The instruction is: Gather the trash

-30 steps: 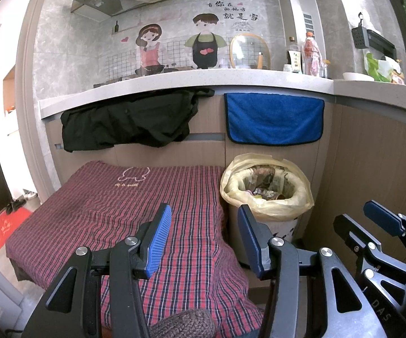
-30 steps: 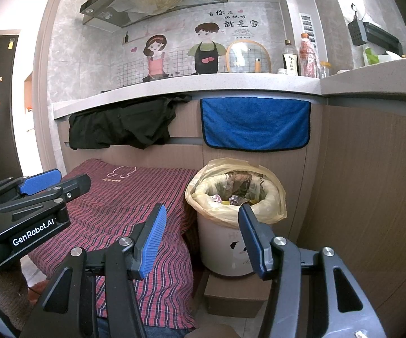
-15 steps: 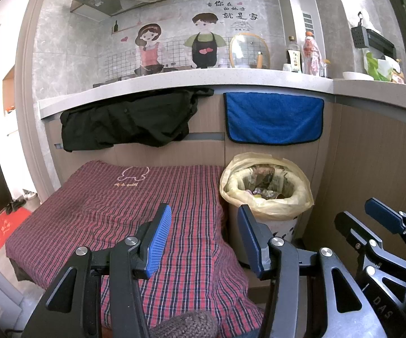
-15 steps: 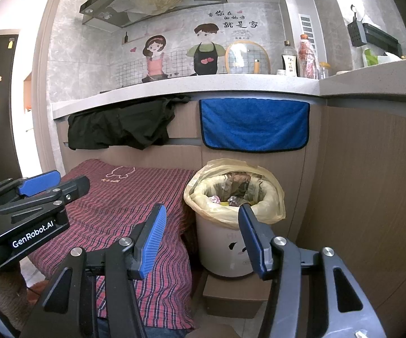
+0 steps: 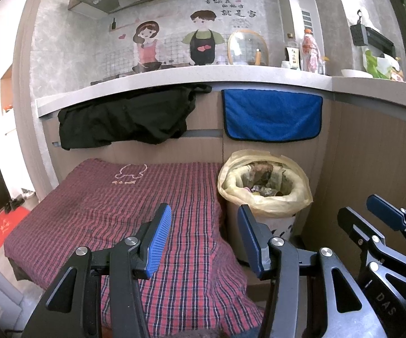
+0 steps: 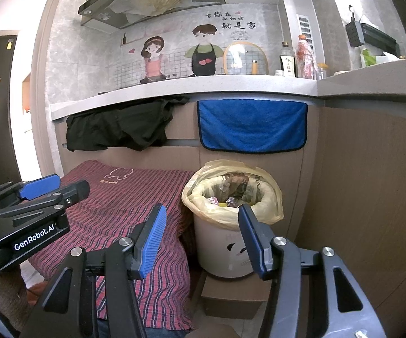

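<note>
A white trash bin (image 5: 262,225) (image 6: 222,242) lined with a yellowish bag stands against the wooden cabinet, filled with crumpled trash (image 5: 262,180) (image 6: 232,191). My left gripper (image 5: 203,219) hovers open over the right edge of a red plaid cloth (image 5: 112,205), short of the bin, with nothing between its blue pads. My right gripper (image 6: 200,221) is open too, empty, aimed at the bin's left side. Each gripper shows in the other's view: the right one (image 5: 372,219) at the right edge, the left one (image 6: 53,187) at the left edge. No loose trash is visible on the cloth.
The plaid cloth (image 6: 124,197) covers a low surface left of the bin. The bin rests on a brown box (image 6: 228,301). A black garment (image 5: 126,121) and a blue towel (image 5: 273,115) hang from the counter edge (image 5: 174,80). A wooden panel wall (image 6: 372,197) closes the right side.
</note>
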Motion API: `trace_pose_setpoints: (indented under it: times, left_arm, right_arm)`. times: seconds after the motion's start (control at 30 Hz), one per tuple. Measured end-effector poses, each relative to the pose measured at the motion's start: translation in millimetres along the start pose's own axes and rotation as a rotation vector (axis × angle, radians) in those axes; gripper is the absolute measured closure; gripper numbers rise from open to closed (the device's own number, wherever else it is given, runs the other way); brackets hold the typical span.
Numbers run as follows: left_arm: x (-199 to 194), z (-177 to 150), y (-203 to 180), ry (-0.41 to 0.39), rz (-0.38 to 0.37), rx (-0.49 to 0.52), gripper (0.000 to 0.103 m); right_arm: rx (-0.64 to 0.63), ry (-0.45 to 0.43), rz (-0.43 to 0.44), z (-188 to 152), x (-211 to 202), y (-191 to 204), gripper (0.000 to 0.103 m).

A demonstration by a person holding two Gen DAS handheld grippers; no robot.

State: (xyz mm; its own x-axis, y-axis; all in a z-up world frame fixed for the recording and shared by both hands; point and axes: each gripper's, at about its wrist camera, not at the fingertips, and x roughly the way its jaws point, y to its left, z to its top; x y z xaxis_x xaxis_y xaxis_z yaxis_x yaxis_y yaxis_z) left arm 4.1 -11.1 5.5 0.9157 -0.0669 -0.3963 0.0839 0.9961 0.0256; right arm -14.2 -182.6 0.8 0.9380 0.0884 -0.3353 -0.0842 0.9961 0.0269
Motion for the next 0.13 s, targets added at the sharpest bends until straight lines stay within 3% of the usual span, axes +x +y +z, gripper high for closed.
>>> trace_pose_setpoints:
  times: [0.13]
  left_arm:
    - [0.2,-2.1,1.7,0.007,-0.009,-0.001,0.053]
  right_arm:
    - [0.000,-0.001,-0.001,0.5,0.3,-1.7,0.052]
